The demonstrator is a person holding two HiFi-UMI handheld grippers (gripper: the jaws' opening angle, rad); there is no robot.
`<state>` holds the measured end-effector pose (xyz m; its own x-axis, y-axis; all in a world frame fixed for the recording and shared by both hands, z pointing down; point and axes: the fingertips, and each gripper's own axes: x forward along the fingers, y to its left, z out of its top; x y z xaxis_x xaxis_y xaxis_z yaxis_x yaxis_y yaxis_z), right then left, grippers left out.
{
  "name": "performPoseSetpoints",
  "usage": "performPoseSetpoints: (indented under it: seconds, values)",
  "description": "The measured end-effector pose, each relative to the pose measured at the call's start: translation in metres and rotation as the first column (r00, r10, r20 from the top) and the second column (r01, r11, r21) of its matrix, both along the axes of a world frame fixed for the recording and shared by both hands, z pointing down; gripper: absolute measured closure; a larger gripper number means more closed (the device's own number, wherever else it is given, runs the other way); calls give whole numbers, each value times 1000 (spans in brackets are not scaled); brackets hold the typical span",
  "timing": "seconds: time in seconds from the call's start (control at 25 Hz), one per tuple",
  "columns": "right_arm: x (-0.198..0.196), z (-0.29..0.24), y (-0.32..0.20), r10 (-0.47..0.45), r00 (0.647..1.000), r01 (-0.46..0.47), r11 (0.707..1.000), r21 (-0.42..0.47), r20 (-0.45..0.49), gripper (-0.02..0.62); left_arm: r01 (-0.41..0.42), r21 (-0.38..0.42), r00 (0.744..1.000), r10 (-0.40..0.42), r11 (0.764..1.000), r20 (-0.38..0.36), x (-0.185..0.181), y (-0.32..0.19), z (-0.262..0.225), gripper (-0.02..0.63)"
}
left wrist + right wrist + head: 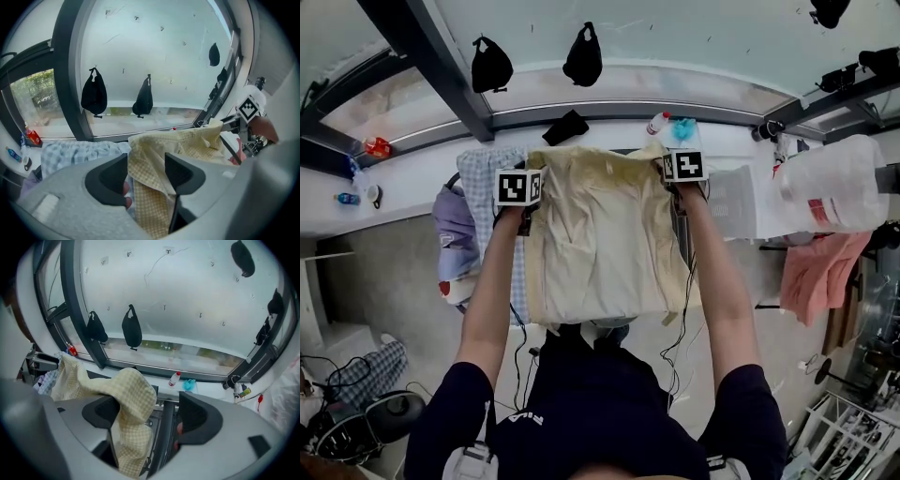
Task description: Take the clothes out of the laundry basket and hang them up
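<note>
- Head view: I'm looking down on the yellow checked shirt (600,234), which is lying spread over the rack at centre. The left gripper (521,186) is sitting at its 10 o'clock corner and the right gripper (683,166) at its 1 o'clock corner. A blue checked garment (483,173) is crowding the 9 o'clock edge, and the window ledge (412,173) is closing off 12 o'clock. A pink garment (820,272) is hanging well apart at 3 o'clock. I'm judging 6 o'clock the only free way out.
- Left gripper view: the fingers are standing apart, pinching nothing. A fold of the shirt is running between them and leaning on the 3 o'clock finger. Backing out carelessly could tug that corner loose.
- Right gripper view: the fingers are gaping wide. The shirt corner is draping over the 9 o'clock finger, with a dark rail (164,437) showing at 6 o'clock. I'm expecting a snag there to drag the shirt off.
</note>
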<state>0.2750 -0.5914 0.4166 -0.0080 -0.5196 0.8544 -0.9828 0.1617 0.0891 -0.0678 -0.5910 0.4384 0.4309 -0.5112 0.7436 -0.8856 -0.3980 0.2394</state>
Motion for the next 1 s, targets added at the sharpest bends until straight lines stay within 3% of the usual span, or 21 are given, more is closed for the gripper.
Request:
performPoseSetpoints:
  seconds: [0.2,0.28,0.4,0.52,0.68,0.84,0.96,1.0]
  values:
    - [12,7,19,11,1000,-9,998,-59,25,183,6,24,1000,-5,1000,-24,3,9,-10,367]
    - [15,5,27,39,994,-33,997,-67,97,183,7,34,999,-6,999,-41,6,13,-16,367]
    - [16,-1,35,117,955,-93,991,-100,273,183,11,44,998,-9,999,-54,12,21,-24,367]
    - [18,-14,41,151,922,-133,988,-75,357,183,15,55,997,-11,998,-74,17,33,-31,367]
    - [7,-21,55,110,914,-94,994,-61,391,183,22,73,995,-15,997,-96,21,47,-41,367]
    - [-9,-15,77,116,850,-36,986,-163,514,173,38,94,994,-28,995,-106,18,62,-53,367]
    - [-10,-7,98,-4,920,89,976,-200,391,158,47,109,993,-34,993,-113,16,74,-61,367]
    - [-9,-10,99,-15,924,90,980,-179,382,158,51,111,993,-38,993,-116,16,78,-62,367]
